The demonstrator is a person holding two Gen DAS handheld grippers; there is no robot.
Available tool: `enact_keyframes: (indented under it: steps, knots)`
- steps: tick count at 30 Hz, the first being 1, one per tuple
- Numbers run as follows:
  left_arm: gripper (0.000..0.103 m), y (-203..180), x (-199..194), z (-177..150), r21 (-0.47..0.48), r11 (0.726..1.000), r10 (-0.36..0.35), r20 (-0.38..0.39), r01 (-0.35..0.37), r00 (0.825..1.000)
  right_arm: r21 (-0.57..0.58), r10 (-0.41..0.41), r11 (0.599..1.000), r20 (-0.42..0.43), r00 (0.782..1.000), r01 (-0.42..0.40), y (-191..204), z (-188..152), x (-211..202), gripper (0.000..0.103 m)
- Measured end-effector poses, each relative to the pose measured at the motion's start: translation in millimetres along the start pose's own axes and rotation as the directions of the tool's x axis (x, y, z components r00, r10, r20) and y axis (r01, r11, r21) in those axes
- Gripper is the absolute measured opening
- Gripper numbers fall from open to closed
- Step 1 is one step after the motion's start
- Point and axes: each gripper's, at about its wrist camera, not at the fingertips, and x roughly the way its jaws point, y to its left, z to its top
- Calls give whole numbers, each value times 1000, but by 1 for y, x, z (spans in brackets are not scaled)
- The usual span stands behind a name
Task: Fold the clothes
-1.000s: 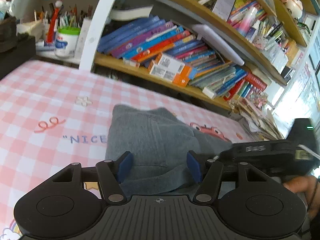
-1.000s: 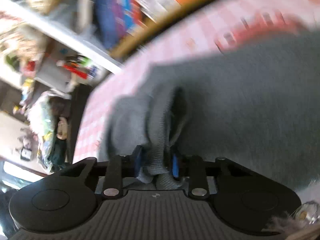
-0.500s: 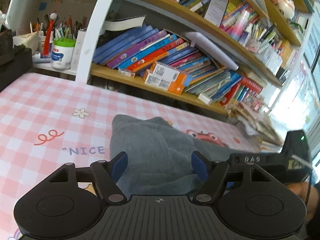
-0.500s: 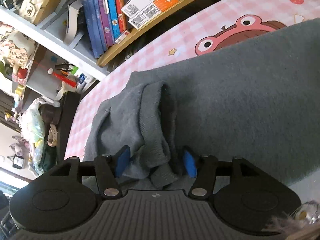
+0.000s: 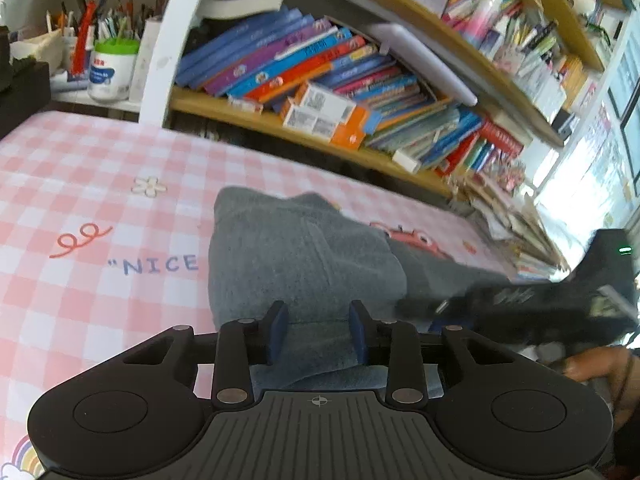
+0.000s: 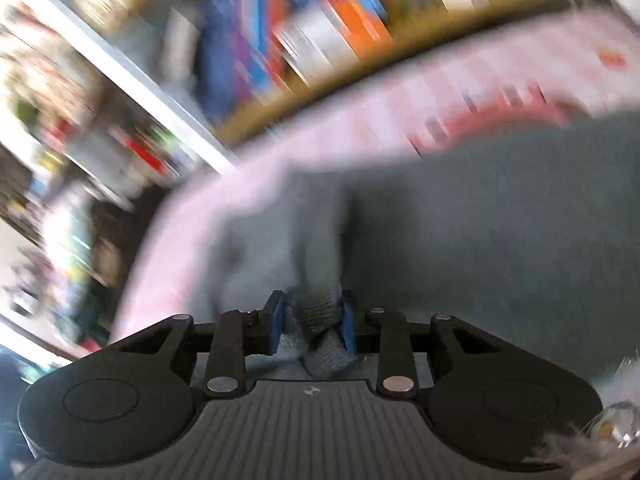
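A grey knit garment [image 5: 304, 256] lies partly folded on the pink checked cloth [image 5: 100, 168]. In the left wrist view my left gripper [image 5: 318, 330] is over its near edge, jaws part closed around a fold of grey fabric. The right gripper body [image 5: 532, 308] shows blurred at the right over the garment, with a hand below it. In the blurred right wrist view my right gripper [image 6: 310, 326] is shut on a bunched ribbed edge of the grey garment [image 6: 480, 240].
A wooden bookshelf [image 5: 320, 136] packed with books runs along the far edge of the cloth. A white pot of pens [image 5: 110, 76] stands at the far left. Stacked papers [image 5: 516, 224] lie at the right end.
The right gripper opened half a second ago and has shut again on the garment's ribbed edge, now moving fast. The left gripper's jaws have narrowed around the fabric.
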Motion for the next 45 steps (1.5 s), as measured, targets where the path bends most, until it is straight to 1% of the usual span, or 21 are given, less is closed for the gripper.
enact_keyframes:
  steps: [2, 4, 5, 7, 8, 9, 13, 18, 21, 29, 34, 39, 41, 43, 45]
  knots:
    - [32, 0, -1, -1, 7, 1000, 4, 0, -4, 1000, 9, 8, 1000, 4, 1000, -8, -2, -1, 0, 33]
    - [33, 1, -3, -1, -5, 1000, 2, 4, -2, 1000, -8, 2, 1000, 8, 1000, -2, 1, -1, -2, 36]
    - [33, 1, -4, 0, -10, 1000, 2, 8, -2, 1000, -13, -2, 1000, 11, 1000, 2, 2, -1, -4, 38]
    - [34, -2, -8, 2, -8, 1000, 7, 25, -6, 1000, -27, -6, 1000, 25, 1000, 7, 5, -3, -10, 38]
    - [34, -3, -11, 3, -2, 1000, 10, 35, -10, 999, -34, -8, 999, 32, 999, 9, 6, -3, -13, 40]
    - [35, -5, -13, 3, 5, 1000, 15, 45, -15, 999, -41, -10, 999, 40, 999, 12, 8, -4, -17, 42]
    - [40, -9, -21, 7, 18, 1000, 24, 85, -26, 996, -61, -28, 998, 85, 996, 33, 9, -3, -32, 45]
    - [48, -12, -28, 7, 23, 999, 28, 111, -31, 993, -79, -64, 994, 129, 990, 74, 8, -6, -51, 49]
    - [49, -13, -29, 7, 24, 999, 28, 114, -31, 993, -56, -91, 993, 147, 985, 101, 1, -8, -61, 50]
    - [54, -16, -30, 6, 35, 999, 19, 112, -23, 994, 61, -176, 984, 181, 968, 168, -26, -12, -78, 53]
    - [55, -28, -22, 4, 72, 997, -19, 78, 14, 997, 103, -198, 978, 173, 965, 183, -36, -14, -81, 53]
    - [56, -53, 5, 2, 189, 979, -80, 13, 76, 997, 92, -196, 979, 166, 967, 182, -34, -15, -79, 53]
    - [66, -61, 16, 0, 233, 969, -79, -3, 78, 997, 87, -196, 979, 167, 966, 184, -34, -15, -79, 53]
    - [76, -66, 26, -3, 274, 960, -49, -11, 50, 999, 92, -201, 978, 168, 965, 188, -35, -14, -78, 53]
    - [76, -68, 38, -5, 303, 953, -10, -39, 22, 999, 98, -206, 977, 168, 964, 192, -37, -13, -78, 53]
